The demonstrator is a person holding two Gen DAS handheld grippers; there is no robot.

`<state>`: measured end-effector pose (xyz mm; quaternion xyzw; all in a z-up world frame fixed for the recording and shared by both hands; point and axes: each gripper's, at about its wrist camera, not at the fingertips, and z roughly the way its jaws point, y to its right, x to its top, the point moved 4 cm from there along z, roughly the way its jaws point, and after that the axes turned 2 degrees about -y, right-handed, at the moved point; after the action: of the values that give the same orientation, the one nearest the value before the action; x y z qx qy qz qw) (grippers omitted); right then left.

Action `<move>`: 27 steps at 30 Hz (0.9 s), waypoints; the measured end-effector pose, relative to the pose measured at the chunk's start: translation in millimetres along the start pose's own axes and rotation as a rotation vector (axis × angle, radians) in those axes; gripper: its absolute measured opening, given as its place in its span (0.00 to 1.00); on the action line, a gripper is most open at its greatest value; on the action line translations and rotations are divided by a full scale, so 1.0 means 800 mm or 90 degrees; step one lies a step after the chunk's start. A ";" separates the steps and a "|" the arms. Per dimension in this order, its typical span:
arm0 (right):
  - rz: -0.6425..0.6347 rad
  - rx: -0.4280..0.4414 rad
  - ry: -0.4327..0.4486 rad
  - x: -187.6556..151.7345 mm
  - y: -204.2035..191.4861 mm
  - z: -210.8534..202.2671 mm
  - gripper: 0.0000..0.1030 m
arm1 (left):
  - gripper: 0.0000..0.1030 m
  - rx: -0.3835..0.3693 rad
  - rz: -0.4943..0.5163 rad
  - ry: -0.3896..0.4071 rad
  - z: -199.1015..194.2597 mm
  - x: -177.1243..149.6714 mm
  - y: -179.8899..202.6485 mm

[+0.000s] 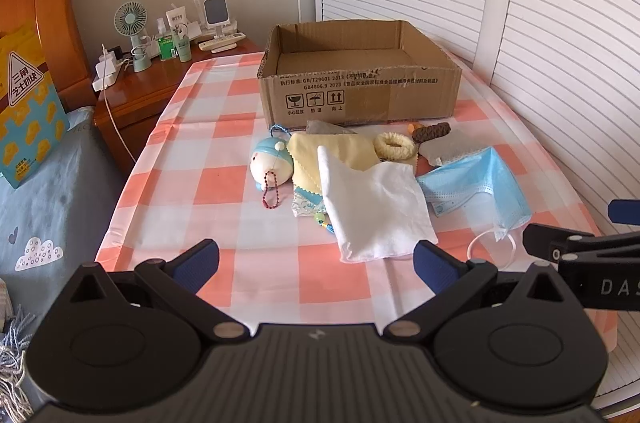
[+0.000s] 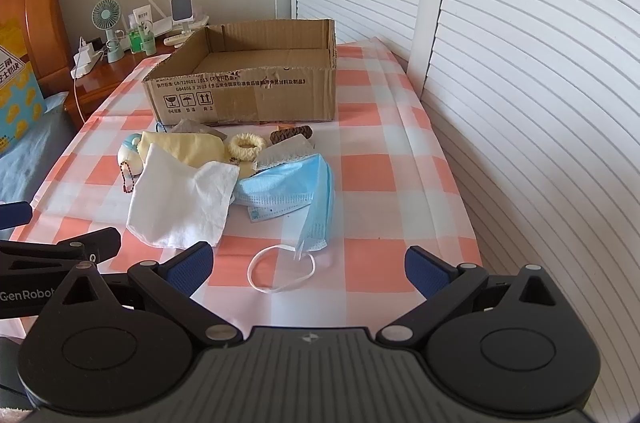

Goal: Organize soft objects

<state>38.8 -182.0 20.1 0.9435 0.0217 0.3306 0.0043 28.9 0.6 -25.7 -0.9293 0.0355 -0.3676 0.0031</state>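
Both grippers, left and right: wide, empty | pinch white cloth centrally | lift to cardboard box

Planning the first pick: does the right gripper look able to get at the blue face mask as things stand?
Probably yes. The right gripper has its tongs open, and the blue face mask lies just ahead on the checked tablecloth, its white ear loop between the tongs. Nothing covers its near end; only its far edge tucks under other items.
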 end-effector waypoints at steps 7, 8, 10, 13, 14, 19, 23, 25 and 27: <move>0.002 0.001 0.003 0.001 0.001 -0.003 1.00 | 1.00 0.000 0.004 0.001 -0.003 0.003 0.001; 0.003 0.001 0.003 0.001 0.001 -0.003 1.00 | 1.00 -0.001 0.003 0.001 -0.003 0.004 0.001; 0.003 0.001 0.004 0.000 0.001 -0.003 1.00 | 1.00 0.000 0.004 0.002 -0.004 0.004 0.002; 0.003 0.001 0.005 0.000 0.001 -0.004 1.00 | 1.00 0.001 0.005 0.002 -0.004 0.005 0.002; 0.004 0.001 0.005 0.000 0.001 -0.004 1.00 | 1.00 0.001 0.005 0.002 -0.004 0.005 0.002; 0.005 0.002 0.007 0.001 0.002 -0.006 1.00 | 1.00 0.001 0.006 0.003 -0.005 0.005 0.002; 0.004 0.002 0.007 0.001 0.002 -0.006 1.00 | 1.00 0.001 0.005 0.003 -0.005 0.004 0.002; 0.005 0.002 0.008 0.000 0.001 -0.006 1.00 | 1.00 0.000 0.005 0.003 -0.005 0.004 0.002; 0.004 0.002 0.008 0.000 0.002 -0.006 1.00 | 1.00 0.001 0.005 0.003 -0.005 0.004 0.002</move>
<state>36.2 -183.3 24.0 0.9414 0.0190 0.3367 0.0016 28.7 -1.6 -20.4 -0.9284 0.0393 -0.3695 0.0050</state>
